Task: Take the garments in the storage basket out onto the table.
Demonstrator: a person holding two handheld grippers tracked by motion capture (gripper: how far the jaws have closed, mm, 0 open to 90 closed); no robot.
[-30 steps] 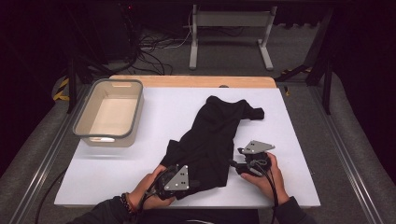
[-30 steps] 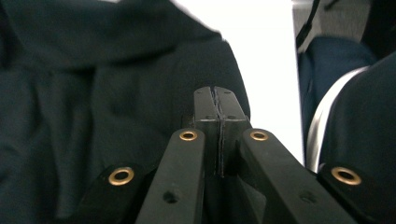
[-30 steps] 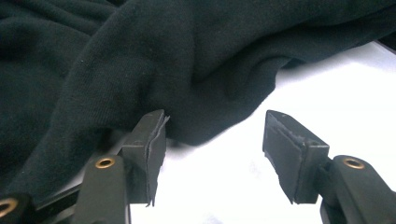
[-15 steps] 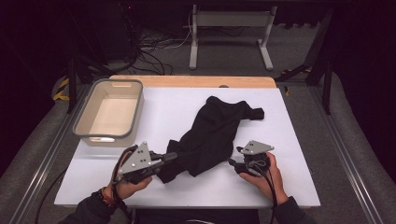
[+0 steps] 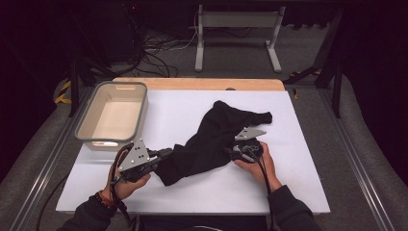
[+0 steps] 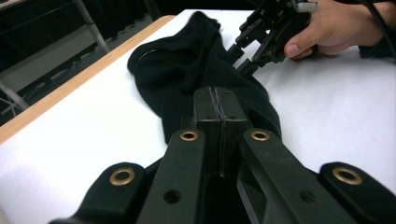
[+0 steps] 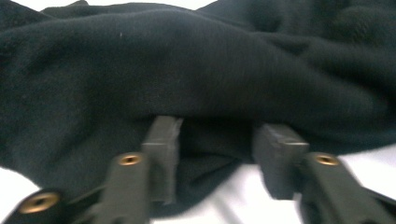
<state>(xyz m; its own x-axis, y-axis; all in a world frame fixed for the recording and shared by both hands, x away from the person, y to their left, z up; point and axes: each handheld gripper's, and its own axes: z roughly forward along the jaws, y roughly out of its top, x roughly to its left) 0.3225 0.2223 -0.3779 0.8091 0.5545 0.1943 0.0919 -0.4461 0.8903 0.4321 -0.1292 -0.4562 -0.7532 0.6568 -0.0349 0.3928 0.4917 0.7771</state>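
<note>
A black garment (image 5: 211,139) lies crumpled across the middle of the white table (image 5: 293,163). My left gripper (image 5: 166,153) is at its near-left end, jaws pressed together (image 6: 217,100) with the cloth (image 6: 187,70) pinched at their tips and stretching away from them. My right gripper (image 5: 230,151) is at the garment's right edge. Its jaws (image 7: 217,128) have just been closing and still stand apart, tips tucked under a fold of the cloth (image 7: 196,60) without pinching it. The right gripper (image 6: 246,58) and the hand holding it also appear in the left gripper view.
A beige bin (image 5: 140,115) with nothing in it stands at the table's left, just beyond my left hand. A wooden strip (image 5: 192,84) runs along the far edge. Bare white surface lies to the right and near side of the garment.
My left gripper has moved left and lifted a little, dragging the garment's near end out with it. My right gripper has pushed forward into the garment's right edge.
</note>
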